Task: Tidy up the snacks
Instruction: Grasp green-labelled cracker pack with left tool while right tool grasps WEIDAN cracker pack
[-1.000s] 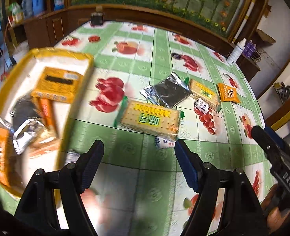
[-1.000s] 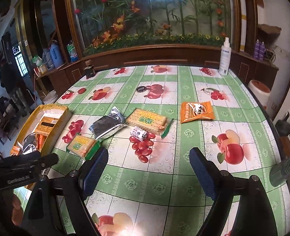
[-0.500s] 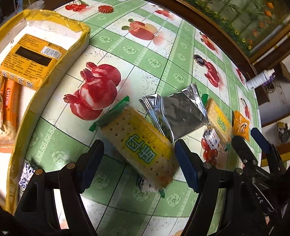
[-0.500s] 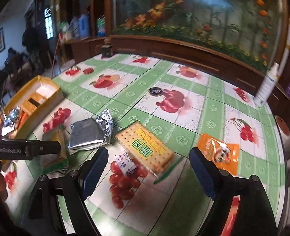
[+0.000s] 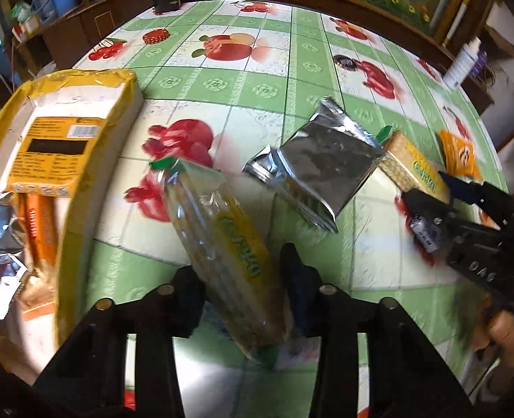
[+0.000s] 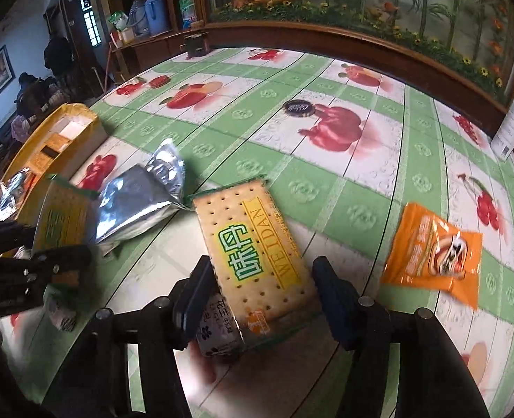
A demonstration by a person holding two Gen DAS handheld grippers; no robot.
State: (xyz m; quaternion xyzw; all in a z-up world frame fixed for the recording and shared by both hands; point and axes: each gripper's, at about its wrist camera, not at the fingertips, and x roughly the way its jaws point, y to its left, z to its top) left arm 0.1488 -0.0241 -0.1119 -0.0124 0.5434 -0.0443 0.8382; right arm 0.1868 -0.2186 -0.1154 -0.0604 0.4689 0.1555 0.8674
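Looking along the left claw [image 5: 237, 289], a long cracker pack [image 5: 222, 244] in clear wrap lies between the two pads, its long axis running away from the claw and up-left toward the yellow tray [image 5: 82, 188]. The jaws are closing on it; blur hides the contact line, so the pads appear to bear on its sides but this is not certain. The tray stands just left of this pack on the bench [image 5: 257, 80] and already holds an orange box and other wrappers. A silver foil pouch [image 5: 321, 167] lies just right of the pack, apart from it and clear of the path to the tray. Left claw is the nearer one to the tray.

Looking along the right claw [image 6: 257, 292], a second cracker pack [image 6: 257, 250], face up with green lettering, sits between the pads, long axis pointing away and slightly left. These jaws are also closing, with a sliver of gap visible at the right pad. A small printed packet [image 6: 218, 327] is tucked under the pack's near end, beside the left pad, and may be caught with it. An orange pouch [image 6: 434, 250] lies well right of the pack; the foil pouch sits between this pack and the tray.
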